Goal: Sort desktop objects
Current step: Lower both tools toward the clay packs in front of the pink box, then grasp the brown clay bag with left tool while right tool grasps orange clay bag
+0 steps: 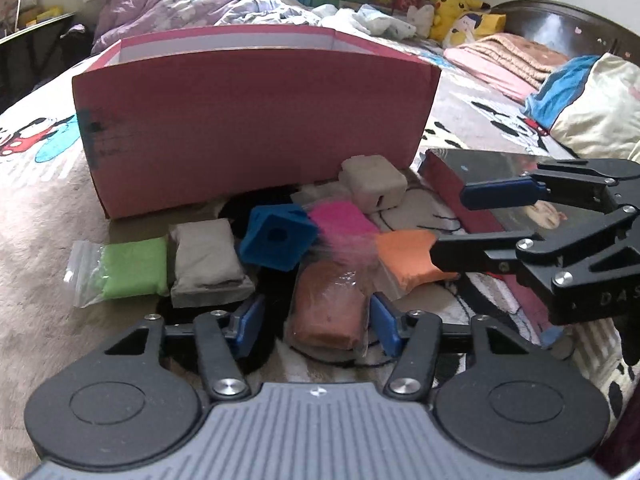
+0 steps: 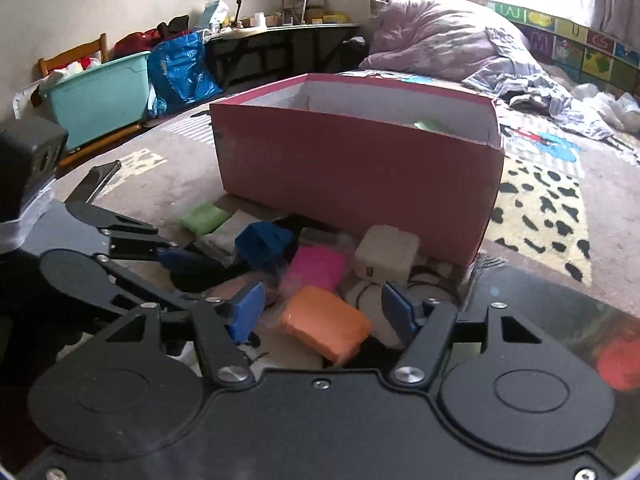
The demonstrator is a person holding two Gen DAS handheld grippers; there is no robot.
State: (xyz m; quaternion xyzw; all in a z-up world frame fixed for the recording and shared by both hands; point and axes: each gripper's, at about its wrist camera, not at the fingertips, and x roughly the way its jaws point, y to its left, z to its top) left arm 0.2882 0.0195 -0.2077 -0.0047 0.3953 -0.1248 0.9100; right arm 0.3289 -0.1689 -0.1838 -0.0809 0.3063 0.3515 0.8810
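Several clay packs and foam cubes lie on a bedspread in front of a pink box (image 1: 256,120) (image 2: 352,168). My left gripper (image 1: 316,326) is open around a brown clay pack (image 1: 328,312); its left pad stands clear of the pack. My right gripper (image 2: 324,314) (image 1: 448,224) is open around an orange pack (image 2: 324,324) (image 1: 404,260), and its lower finger touches the pack's edge. Nearby lie a green pack (image 1: 132,266), a grey pack (image 1: 206,264), a blue cube (image 1: 276,238), a pink pack (image 1: 342,218) and a white cube (image 1: 374,184).
A glossy dark slab with a maroon edge (image 1: 452,196) lies right of the pile. Something green (image 2: 430,125) shows inside the box. A rumpled lilac duvet (image 2: 440,40) lies behind it. A teal tub (image 2: 100,96) and a blue bag (image 2: 180,68) stand on the floor.
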